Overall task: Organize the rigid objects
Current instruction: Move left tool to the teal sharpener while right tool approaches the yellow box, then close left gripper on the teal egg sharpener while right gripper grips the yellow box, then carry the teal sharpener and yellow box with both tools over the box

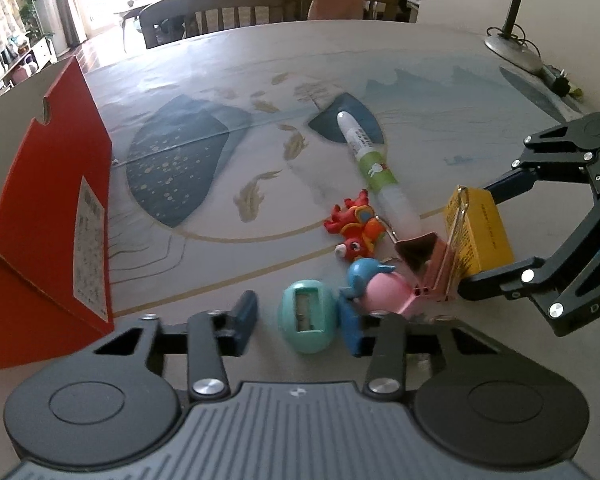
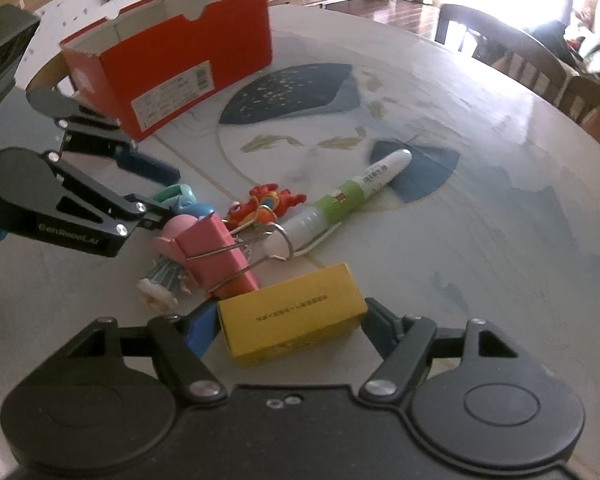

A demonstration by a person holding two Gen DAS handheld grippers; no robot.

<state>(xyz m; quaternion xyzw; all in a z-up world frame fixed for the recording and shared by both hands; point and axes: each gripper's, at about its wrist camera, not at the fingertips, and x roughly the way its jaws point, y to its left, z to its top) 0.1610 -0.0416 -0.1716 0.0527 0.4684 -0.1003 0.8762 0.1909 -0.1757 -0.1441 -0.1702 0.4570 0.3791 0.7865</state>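
Observation:
A teal egg-shaped sharpener lies on the table between the fingers of my left gripper. The right finger is at its side, but a gap shows at the left finger, so the jaws are open. My right gripper is shut on a yellow box that rests on the table, a finger at each end. Just beyond lie a pink binder clip, a pink and blue whale toy, a red dragon toy and a white and green pen.
An open red cardboard box stands at the left of the round table. A small pale figurine lies by the clip. A desk lamp stands at the far right edge. Wooden chairs ring the far side.

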